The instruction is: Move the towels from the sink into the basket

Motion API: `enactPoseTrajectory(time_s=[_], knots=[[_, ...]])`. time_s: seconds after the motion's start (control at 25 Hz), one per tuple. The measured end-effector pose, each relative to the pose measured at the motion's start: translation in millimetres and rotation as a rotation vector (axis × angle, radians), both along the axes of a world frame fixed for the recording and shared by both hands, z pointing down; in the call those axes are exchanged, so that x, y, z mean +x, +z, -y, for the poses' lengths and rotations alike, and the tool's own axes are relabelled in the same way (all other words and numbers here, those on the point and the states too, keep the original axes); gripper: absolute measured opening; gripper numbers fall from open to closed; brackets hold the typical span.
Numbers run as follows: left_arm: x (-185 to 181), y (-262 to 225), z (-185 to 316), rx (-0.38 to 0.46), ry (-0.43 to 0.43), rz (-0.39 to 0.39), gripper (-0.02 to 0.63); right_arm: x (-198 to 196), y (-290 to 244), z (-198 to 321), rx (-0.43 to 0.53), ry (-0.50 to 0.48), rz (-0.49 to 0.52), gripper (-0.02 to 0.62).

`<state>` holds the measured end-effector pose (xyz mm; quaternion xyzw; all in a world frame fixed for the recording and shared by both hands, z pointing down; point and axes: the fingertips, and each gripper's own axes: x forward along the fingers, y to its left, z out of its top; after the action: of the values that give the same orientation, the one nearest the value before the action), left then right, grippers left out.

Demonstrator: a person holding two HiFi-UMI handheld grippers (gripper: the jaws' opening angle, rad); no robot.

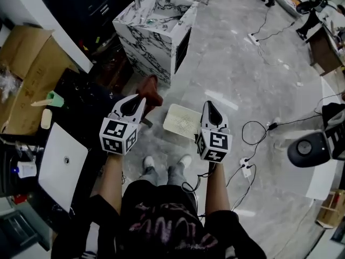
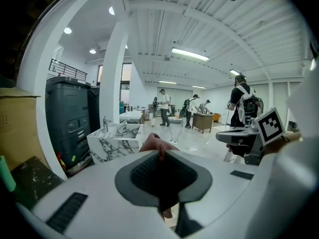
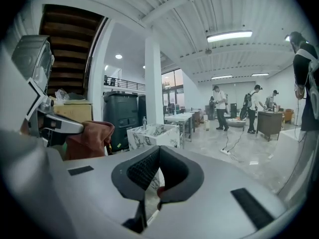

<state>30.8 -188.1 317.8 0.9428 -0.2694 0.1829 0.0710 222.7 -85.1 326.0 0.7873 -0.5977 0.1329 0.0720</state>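
Since the towel is bound for the basket, the left gripper (image 1: 141, 99) is clamped narrow on a reddish-brown towel (image 1: 151, 90), held off the floor just beside the white basket (image 1: 182, 120). The right gripper (image 1: 209, 106), jaws together and apparently empty, flanks the basket's other side. Farther off stands the marble sink (image 1: 156, 26). No writing is legible; the cubes show only square markers.

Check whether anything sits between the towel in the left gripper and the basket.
Nothing visible does. The towel hangs from the left gripper, which is shut on it. The basket lies on the floor just beside it, with only bare floor between. The right gripper hangs at the basket's far edge, not across the path.
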Motion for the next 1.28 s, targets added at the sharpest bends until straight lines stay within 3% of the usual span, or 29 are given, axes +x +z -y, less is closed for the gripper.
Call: enactPoseTrajectory(time_s=[0.28, 0.52, 0.8, 1.28], knots=[[100.0, 18.8, -24.4, -0.030, 0.080, 0.007, 0.051, 82.6, 20.3, -30.4, -0.028, 0.060, 0.035, 0.014], [157.8, 46.1, -21.2, -0.076, 0.126, -0.030, 0.051, 128.3, 58.2, -45.5, -0.067, 0.125, 0.061, 0.014], [192.4, 116.5, -5.3, -0.130, 0.166, -0.018, 0.051, 150.9, 123.2, -41.9, -0.125, 0.188, 0.081, 0.014], [222.4, 281.8, 5.5, -0.240, 0.187, 0.092, 0.051, 163.4, 280.9, -34.7, -0.281, 0.176, 0.168, 0.014]])
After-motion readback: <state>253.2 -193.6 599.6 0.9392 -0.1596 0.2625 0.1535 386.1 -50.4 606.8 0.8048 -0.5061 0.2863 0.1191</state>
